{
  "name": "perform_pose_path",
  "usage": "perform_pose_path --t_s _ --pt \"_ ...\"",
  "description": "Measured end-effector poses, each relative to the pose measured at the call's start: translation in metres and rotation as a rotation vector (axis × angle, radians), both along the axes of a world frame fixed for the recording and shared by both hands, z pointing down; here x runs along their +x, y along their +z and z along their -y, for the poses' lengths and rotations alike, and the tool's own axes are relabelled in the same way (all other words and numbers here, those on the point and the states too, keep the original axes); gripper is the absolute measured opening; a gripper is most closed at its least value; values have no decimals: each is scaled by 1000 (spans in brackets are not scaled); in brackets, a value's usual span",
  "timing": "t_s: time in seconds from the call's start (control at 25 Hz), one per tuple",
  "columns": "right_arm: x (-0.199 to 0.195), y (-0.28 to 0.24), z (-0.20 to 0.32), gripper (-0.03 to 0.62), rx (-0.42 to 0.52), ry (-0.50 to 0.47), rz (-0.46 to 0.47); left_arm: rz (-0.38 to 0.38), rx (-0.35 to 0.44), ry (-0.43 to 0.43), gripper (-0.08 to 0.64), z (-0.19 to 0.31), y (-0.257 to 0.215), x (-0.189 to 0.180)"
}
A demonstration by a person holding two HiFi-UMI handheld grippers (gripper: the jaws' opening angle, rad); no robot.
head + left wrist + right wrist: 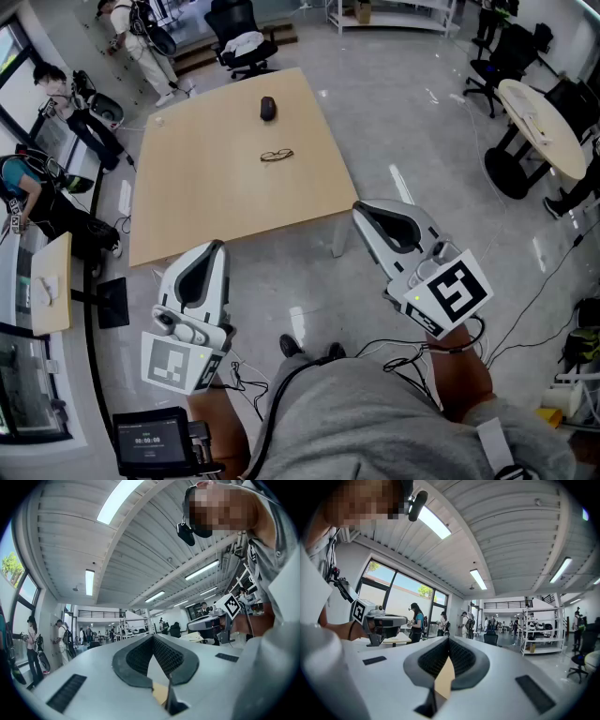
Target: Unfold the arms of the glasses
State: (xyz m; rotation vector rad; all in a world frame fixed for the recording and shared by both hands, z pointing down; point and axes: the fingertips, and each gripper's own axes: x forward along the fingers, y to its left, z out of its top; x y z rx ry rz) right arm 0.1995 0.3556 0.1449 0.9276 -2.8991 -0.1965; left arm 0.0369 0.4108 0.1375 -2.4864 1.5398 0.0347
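Left jaws: the left gripper has its two pads closed together at the tip, with nothing between them.
Right jaws: the right gripper is closed in the same way and is also empty.
Pose of the grippers: in the head view the left gripper and the right gripper are in the lower half of the frame, in front of the person's body and off the table. I judge this to be a waiting pose, not a working one.
Glasses: the glasses lie on the wooden table in the upper middle of the frame, well apart from both grippers. They are too small to tell whether the arms are folded.
Neighbour: a small dark object lies above the glasses in the frame, apart from them.
Edges: the near table edge crosses the middle of the frame, just above the left gripper.
Open room: bare wood surrounds the glasses, so an approach from the near edge looks free.
Task stage: seemingly not begun; the jaws would have to open before any grip.
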Motion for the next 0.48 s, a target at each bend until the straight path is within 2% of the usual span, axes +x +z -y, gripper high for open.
perform_pose_path --t_s 0.48 --pt "-4 4 -6 8 -5 4 -4 2 -6 5 6 -4 4 -3"
